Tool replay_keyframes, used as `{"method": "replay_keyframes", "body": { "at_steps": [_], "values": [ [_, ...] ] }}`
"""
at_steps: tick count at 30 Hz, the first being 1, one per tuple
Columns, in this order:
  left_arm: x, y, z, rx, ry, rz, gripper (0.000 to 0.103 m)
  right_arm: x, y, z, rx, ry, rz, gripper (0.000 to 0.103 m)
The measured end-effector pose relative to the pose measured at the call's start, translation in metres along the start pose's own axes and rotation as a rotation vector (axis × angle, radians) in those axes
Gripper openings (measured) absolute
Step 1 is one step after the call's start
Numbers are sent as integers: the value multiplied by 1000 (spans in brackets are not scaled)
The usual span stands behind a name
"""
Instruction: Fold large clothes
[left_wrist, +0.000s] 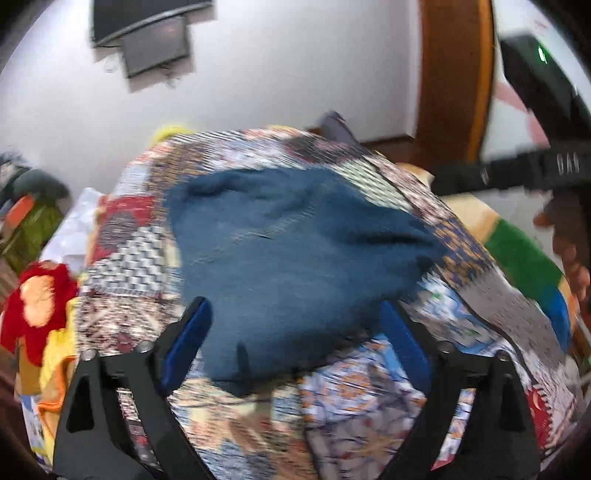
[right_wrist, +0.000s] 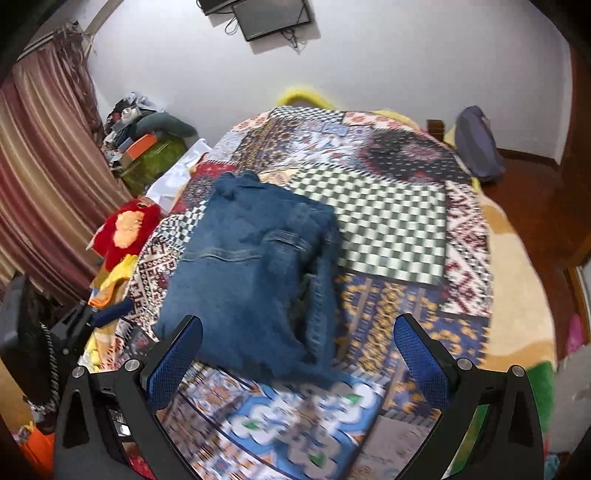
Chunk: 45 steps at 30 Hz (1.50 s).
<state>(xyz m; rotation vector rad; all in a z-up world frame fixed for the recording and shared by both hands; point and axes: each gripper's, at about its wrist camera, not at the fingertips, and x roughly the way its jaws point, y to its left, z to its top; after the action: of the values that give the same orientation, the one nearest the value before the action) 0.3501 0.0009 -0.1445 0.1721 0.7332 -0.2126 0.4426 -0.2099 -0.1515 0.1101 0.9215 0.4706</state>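
While folded blue denim jeans (right_wrist: 251, 273) lay on patchwork-quilted bed (right_wrist: 391, 221), left gripper (left_wrist: 295, 339) fingers were seen wide, empty; right gripper (right_wrist: 299, 354) fingers likewise wide. Fold judged best flattened, edges squared before release.

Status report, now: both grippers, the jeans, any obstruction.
Left gripper open, nothing held. Right gripper open, empty. Jeans folded on the patchwork bedspread, free of both. Red plush toy off at the bed edge, no obstruction.
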Motion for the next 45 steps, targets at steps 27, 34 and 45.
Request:
{"method": "replay_keyframes", "body": {
  "at_steps": [27, 34, 45],
  "values": [
    [30, 93, -28, -284, 122, 34, 102, 46, -32, -2, -50, 183, -60, 103],
    [35, 119, 21, -300, 45, 37, 102, 44, -12, 43, -48, 84, 0, 103],
    [108, 123, 78, -224, 38, 24, 102, 98, -4, 92, -23, 66, 59, 103]
  ]
}}
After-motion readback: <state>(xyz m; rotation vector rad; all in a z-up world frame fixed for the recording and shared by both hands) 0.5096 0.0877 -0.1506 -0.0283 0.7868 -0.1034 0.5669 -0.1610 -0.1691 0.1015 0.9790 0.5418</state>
